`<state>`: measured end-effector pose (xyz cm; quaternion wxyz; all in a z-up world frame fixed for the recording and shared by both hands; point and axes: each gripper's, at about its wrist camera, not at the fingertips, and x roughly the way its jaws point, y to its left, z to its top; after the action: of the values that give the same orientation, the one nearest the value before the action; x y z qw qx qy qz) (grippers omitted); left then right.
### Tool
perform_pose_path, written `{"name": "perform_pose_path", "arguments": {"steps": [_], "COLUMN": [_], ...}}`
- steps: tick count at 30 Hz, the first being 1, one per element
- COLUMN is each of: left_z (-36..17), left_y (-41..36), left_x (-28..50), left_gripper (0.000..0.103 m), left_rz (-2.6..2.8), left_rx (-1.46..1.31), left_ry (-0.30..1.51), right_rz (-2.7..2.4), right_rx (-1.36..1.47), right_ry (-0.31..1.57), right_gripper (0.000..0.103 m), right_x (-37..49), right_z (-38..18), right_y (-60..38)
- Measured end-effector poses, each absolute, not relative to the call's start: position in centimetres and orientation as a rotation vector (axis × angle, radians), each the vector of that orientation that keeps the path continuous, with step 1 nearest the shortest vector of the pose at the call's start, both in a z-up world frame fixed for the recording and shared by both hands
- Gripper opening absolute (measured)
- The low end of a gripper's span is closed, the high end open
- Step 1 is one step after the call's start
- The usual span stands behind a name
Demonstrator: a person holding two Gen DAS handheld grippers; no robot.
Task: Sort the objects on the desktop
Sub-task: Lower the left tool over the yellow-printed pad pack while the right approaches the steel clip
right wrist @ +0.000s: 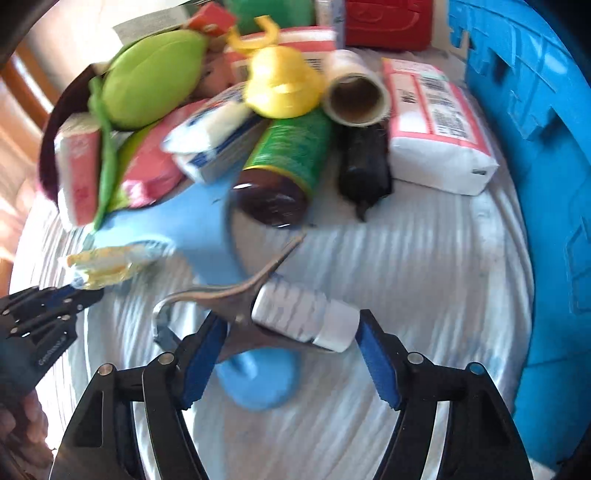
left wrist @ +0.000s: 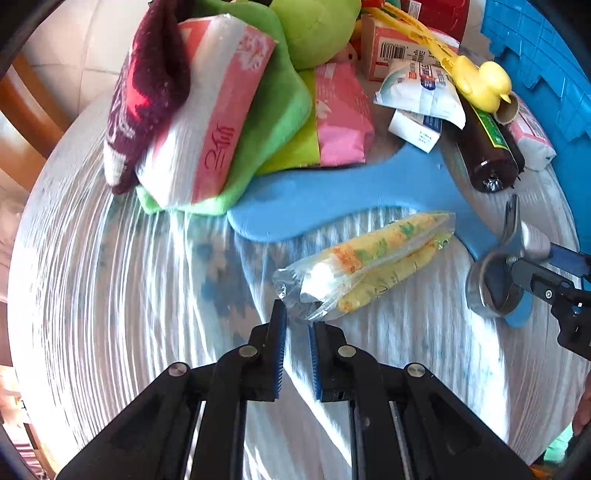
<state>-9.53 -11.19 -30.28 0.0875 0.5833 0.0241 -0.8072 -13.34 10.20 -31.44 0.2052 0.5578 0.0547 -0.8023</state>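
Note:
My left gripper (left wrist: 297,325) is nearly shut on the clear plastic end of a yellow patterned packet (left wrist: 369,267), which lies on the white table. My right gripper (right wrist: 291,350) is closed around a metal tool with a white handle (right wrist: 295,314), seen from the left wrist view as a metal ring and handle (left wrist: 498,273). The tool sits over the end of a flat blue foam piece (left wrist: 332,199). The packet also shows at the left of the right wrist view (right wrist: 110,264), with the left gripper (right wrist: 55,306) at it.
A pile stands at the back: tissue packs (left wrist: 207,110), a green plush toy (left wrist: 314,29), a yellow duck clip (left wrist: 484,85), a dark bottle (left wrist: 484,147), small boxes and a paper roll (right wrist: 356,94). A blue basket (right wrist: 535,184) lines the right side.

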Motion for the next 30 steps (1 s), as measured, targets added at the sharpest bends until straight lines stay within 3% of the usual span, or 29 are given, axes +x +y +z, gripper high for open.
{"name": "perform_pose_path", "arguments": {"steps": [3, 8, 12, 17, 25, 30], "left_z": [-30.2, -29.7, -28.5, -26.7, -30.2, -31.7], "left_y": [-10.8, -10.3, -9.4, -8.8, -6.5, -7.1], "left_x": [-8.1, -6.4, -5.7, -6.1, -6.2, -6.0], "left_gripper": [0.012, 0.016, 0.029, 0.053, 0.055, 0.055], "left_rz": [-2.402, -2.417, -2.47, -2.536, -2.487, -2.451], "left_rx": [1.779, 1.816, 1.808, 1.747, 1.821, 1.825], "left_ry": [0.142, 0.19, 0.167, 0.119, 0.073, 0.064], "right_rz": [-2.212, -2.247, -2.278, -2.292, -2.273, -2.253], "right_rx": [1.532, 1.491, 1.495, 1.502, 1.491, 1.505], "right_ry": [0.155, 0.153, 0.134, 0.123, 0.154, 0.188], "right_gripper": [0.094, 0.096, 0.096, 0.096, 0.096, 0.075], "right_x": [-12.1, -11.3, -10.4, -10.2, -9.2, -8.8], "right_z": [-31.0, -29.9, -29.0, -28.9, -28.6, -29.1], "right_y": [9.9, 11.1, 11.5, 12.4, 12.3, 12.2]}}
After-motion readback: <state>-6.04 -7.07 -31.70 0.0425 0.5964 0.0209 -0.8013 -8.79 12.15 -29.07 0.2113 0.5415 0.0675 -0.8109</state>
